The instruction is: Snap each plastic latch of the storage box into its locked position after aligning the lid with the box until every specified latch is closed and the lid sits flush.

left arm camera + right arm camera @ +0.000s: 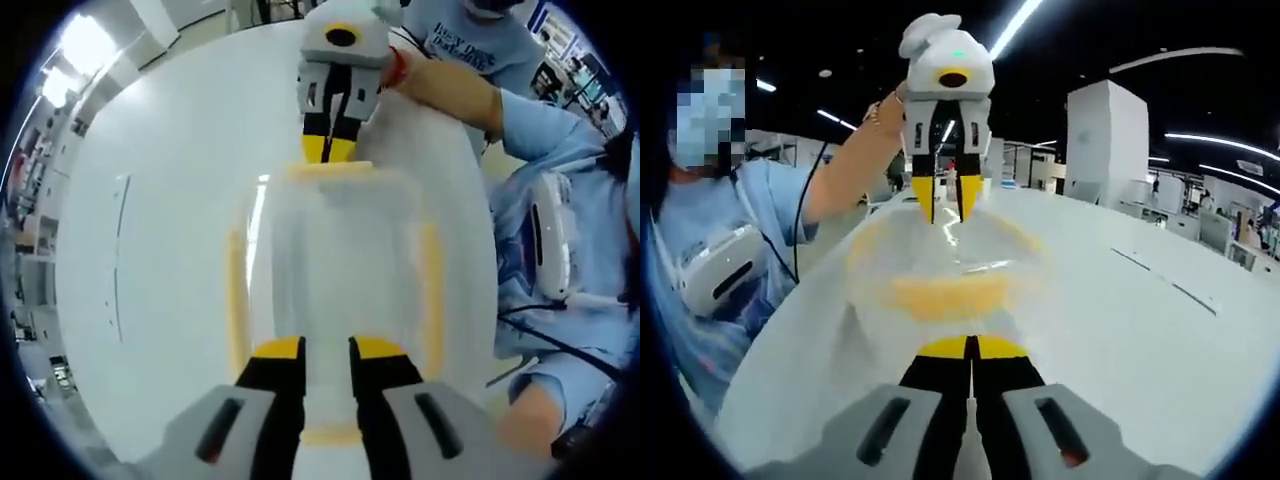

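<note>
Left tongs (327, 350), slightly parted, and right tongs (971, 347), pressed together, are held at opposite end latches of the box (335, 250) on the desk (150, 200); each latch (332, 170) is best pushed squarely until flush.

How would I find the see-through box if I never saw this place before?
Look at the big white table. In its middle, between the two grippers, sits the storage box. It's clear plastic with yellow latches along its edges, nothing else there looks like it.
</note>
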Demonstrator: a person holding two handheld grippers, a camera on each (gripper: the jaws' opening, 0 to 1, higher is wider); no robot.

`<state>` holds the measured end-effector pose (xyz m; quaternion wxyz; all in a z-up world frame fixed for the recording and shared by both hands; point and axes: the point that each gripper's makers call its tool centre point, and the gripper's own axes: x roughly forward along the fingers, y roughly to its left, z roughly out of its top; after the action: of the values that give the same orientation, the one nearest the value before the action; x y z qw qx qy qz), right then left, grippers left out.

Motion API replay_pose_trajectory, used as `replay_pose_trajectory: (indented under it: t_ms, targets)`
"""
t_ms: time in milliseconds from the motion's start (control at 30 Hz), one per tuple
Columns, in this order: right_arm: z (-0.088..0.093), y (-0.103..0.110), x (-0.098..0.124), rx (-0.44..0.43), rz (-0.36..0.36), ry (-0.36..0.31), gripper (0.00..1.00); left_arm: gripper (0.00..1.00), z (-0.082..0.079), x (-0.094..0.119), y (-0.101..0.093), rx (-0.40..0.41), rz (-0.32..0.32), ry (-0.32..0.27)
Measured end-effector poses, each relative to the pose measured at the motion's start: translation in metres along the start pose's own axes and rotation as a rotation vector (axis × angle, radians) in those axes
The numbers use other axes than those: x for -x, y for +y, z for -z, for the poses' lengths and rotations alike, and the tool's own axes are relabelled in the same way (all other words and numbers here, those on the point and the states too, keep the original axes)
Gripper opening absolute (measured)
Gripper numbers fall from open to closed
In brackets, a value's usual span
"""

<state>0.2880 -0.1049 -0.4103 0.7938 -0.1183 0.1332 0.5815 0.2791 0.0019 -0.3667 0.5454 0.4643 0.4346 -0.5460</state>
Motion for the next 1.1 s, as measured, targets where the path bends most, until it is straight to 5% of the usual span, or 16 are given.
replay_pose_trajectory:
  t_ms: [500,1100]
  targets:
    - [-0.033,-0.022,0.025,-0.010,0.123,-0.092,0.00,0.16,-0.003,-0.001,-0.001,0.029,0.000,-0.052]
    - [-0.104,0.014,-0.010,0.175,0.017,0.008,0.00,0.14,-0.003,-0.001,0.000,0.055,0.002,-0.102]
